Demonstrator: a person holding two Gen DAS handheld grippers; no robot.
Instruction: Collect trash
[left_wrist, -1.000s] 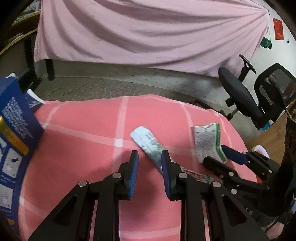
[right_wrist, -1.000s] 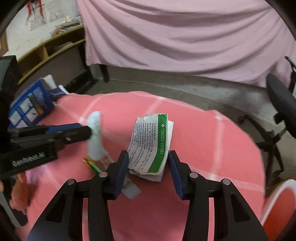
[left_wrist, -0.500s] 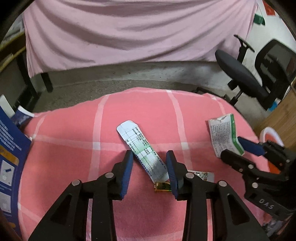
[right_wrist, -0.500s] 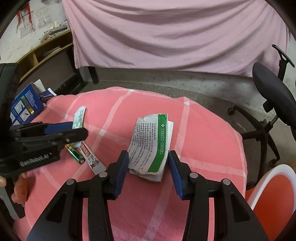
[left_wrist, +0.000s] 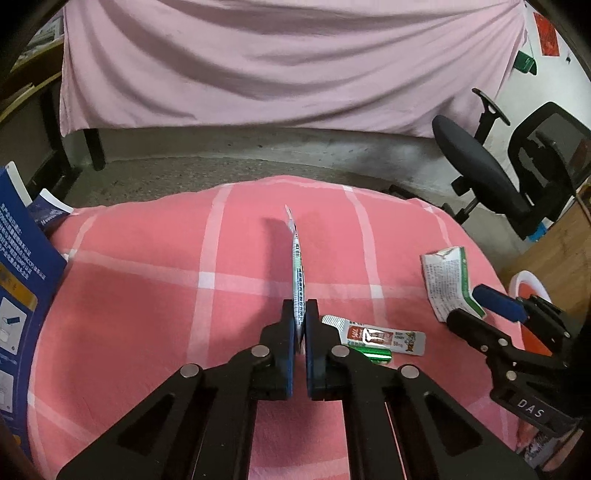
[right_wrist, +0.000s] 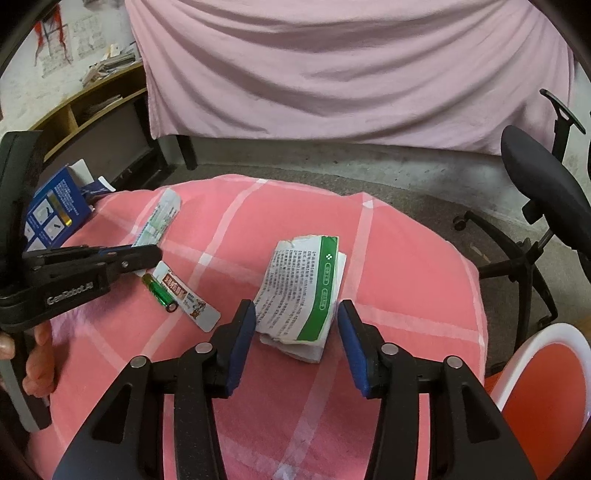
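Note:
My left gripper (left_wrist: 300, 314) is shut on a long white-and-green wrapper strip (left_wrist: 295, 258), which stands edge-on between the pads above the pink checked cloth (left_wrist: 147, 295). In the right wrist view the left gripper (right_wrist: 147, 254) holds the same strip (right_wrist: 159, 218) at the left. My right gripper (right_wrist: 296, 308) straddles a folded green-and-white paper packet (right_wrist: 303, 291) lying on the cloth; its jaws are opening and the pads stand clear of the packet on both sides. A green battery (right_wrist: 159, 291) and a small printed sachet (right_wrist: 184, 295) lie between the two grippers.
A blue box (right_wrist: 55, 214) sits at the table's left edge. A black office chair (right_wrist: 546, 195) stands on the floor to the right, and a white-rimmed orange container (right_wrist: 546, 387) is at the lower right. A pink sheet (right_wrist: 332, 74) hangs behind.
The left jaws have closed on the strip, which has turned from flat to edge-on. The right jaws have spread away from the folded packet.

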